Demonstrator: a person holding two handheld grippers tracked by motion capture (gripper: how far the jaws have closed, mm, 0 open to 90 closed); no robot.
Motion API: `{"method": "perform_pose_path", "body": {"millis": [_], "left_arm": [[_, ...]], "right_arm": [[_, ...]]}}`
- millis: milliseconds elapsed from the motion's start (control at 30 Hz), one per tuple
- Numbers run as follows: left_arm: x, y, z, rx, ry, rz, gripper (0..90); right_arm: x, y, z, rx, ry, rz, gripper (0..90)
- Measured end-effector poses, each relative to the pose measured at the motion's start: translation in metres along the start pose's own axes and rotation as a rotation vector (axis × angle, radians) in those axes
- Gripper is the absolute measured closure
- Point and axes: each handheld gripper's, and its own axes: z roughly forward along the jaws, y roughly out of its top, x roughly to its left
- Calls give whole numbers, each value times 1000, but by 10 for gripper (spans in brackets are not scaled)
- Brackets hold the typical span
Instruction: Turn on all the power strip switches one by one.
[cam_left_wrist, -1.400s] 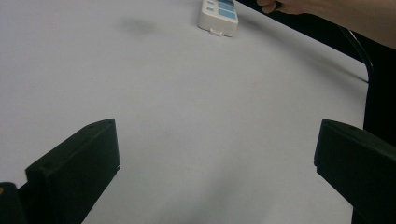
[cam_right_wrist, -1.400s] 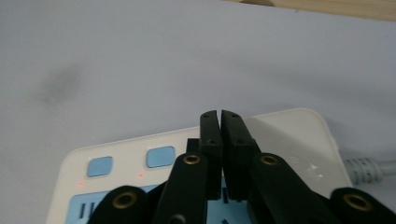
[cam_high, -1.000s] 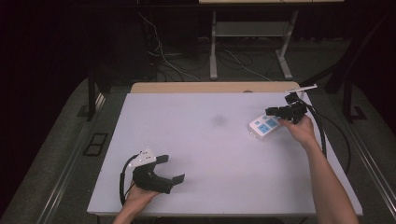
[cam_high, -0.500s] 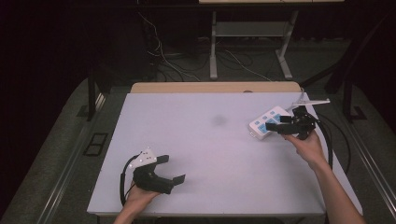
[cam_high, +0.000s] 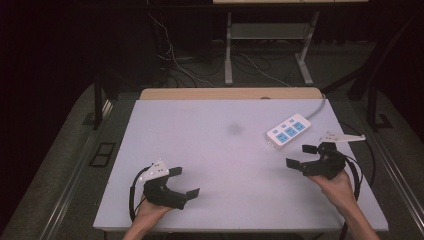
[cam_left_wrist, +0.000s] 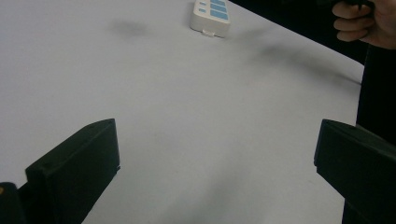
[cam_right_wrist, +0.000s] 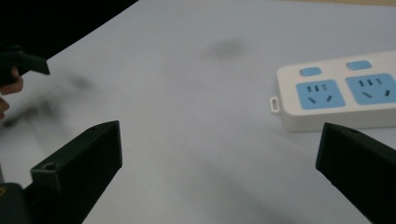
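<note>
A white power strip (cam_high: 286, 132) with blue sockets lies flat near the table's right back corner, and it also shows in the left gripper view (cam_left_wrist: 211, 14) and the right gripper view (cam_right_wrist: 345, 95). My right gripper (cam_high: 299, 156) hovers just in front of the strip, apart from it. Its jaws have just been opening and now stand wide with nothing between them (cam_right_wrist: 219, 144). My left gripper (cam_high: 186, 181) rests at the front left of the table. It is open and holds nothing (cam_left_wrist: 217, 140).
The white tabletop (cam_high: 225, 165) has a faint dark smudge (cam_high: 234, 128) left of the strip. The strip's cable (cam_high: 316, 109) runs off the back right edge. A wooden edge (cam_high: 230, 93) borders the back, with metal legs and loose cables on the floor behind.
The right gripper was at the power strip, let it go and drew back toward the front edge with its jaws wide. The strip stays where it lay. The left gripper has not moved.
</note>
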Motion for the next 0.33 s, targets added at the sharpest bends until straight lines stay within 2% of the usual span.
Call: {"method": "perform_pose_path", "body": {"millis": [167, 333], "left_arm": [[1, 0, 0, -1, 1, 0, 0], [1, 0, 1, 3, 4, -1, 0]], "right_arm": [[15, -14, -6, 10, 15, -21, 2], [19, -30, -8, 7, 35, -10, 2]]}}
